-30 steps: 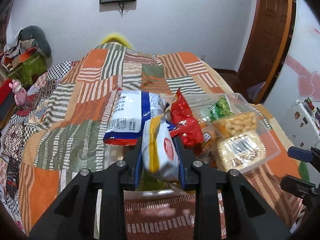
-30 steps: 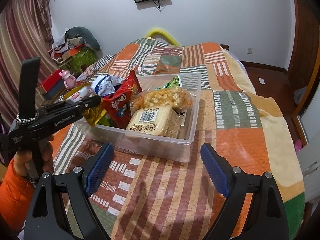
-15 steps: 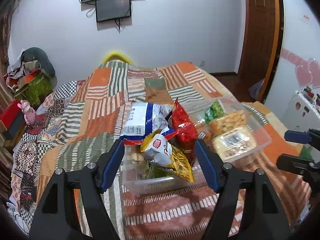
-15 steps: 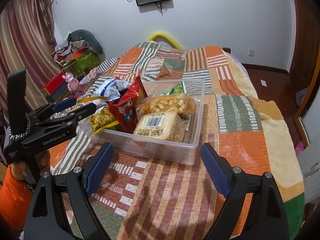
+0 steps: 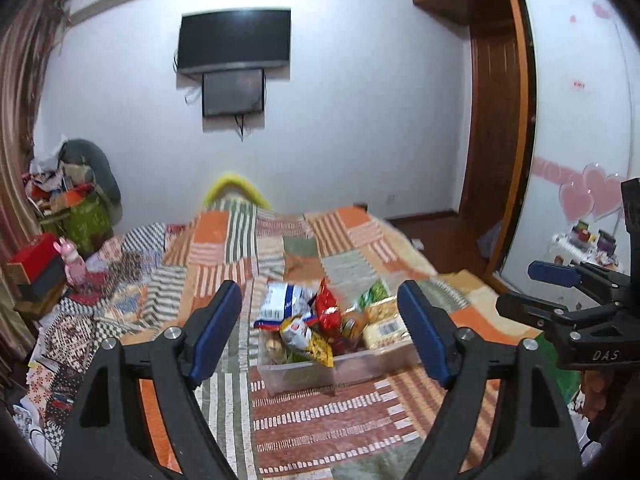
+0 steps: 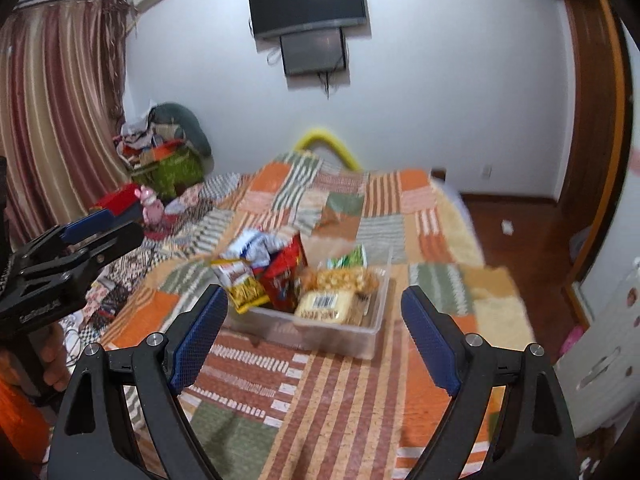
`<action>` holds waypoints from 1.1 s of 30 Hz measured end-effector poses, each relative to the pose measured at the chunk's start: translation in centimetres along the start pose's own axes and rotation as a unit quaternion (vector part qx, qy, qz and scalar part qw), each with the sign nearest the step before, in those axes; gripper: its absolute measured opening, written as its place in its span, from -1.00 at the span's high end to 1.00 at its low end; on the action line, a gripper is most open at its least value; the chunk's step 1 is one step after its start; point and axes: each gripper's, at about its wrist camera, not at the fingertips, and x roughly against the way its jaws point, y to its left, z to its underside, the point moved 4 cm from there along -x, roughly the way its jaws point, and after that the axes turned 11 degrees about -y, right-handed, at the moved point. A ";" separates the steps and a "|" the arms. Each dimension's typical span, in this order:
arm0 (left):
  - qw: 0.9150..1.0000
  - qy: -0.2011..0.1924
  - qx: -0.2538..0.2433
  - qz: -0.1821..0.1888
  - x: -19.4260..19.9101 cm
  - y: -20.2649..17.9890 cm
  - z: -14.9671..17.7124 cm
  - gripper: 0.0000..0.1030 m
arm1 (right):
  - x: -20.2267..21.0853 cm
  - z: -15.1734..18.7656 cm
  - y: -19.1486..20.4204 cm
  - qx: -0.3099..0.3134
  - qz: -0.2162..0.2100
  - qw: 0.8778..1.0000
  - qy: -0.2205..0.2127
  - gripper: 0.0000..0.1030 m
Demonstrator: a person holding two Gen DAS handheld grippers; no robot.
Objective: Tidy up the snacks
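A clear plastic bin [image 5: 304, 372] sits on the patchwork bed and holds several snack packs: a white and blue bag [image 5: 282, 304], a red bag [image 5: 328, 312], a yellow and white bag [image 5: 306, 340], a green pack [image 5: 374, 292] and a pale labelled pack [image 5: 386, 330]. The bin also shows in the right wrist view [image 6: 320, 332]. My left gripper [image 5: 320, 332] is open and empty, well back from the bin. My right gripper [image 6: 316, 332] is open and empty, also back from it.
The bed's striped patchwork blanket [image 6: 320, 392] spreads around the bin. A pile of clothes and boxes [image 6: 164, 156] stands at the left wall, with a pink toy [image 5: 74, 260]. A TV [image 5: 234, 40] hangs on the far wall. A wooden door [image 5: 496, 128] is at the right.
My left gripper opened and let the yellow and white bag drop into the bin. Both grippers have pulled back and up, away from the bin.
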 end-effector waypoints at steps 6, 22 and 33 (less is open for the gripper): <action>0.999 -0.038 0.007 -0.001 4.2 -1.3 -1.7 -0.73 | 4.5 -2.4 1.5 0.030 0.024 0.997 -0.072 -0.69; 0.997 -0.074 0.023 -0.015 8.2 -2.8 -2.8 -0.99 | 8.8 -3.4 2.7 0.032 0.032 0.990 -0.137 -1.00; 0.997 -0.074 0.025 -0.018 8.2 -2.8 -2.6 -0.99 | 9.1 -3.2 2.7 0.029 0.030 0.990 -0.137 -1.00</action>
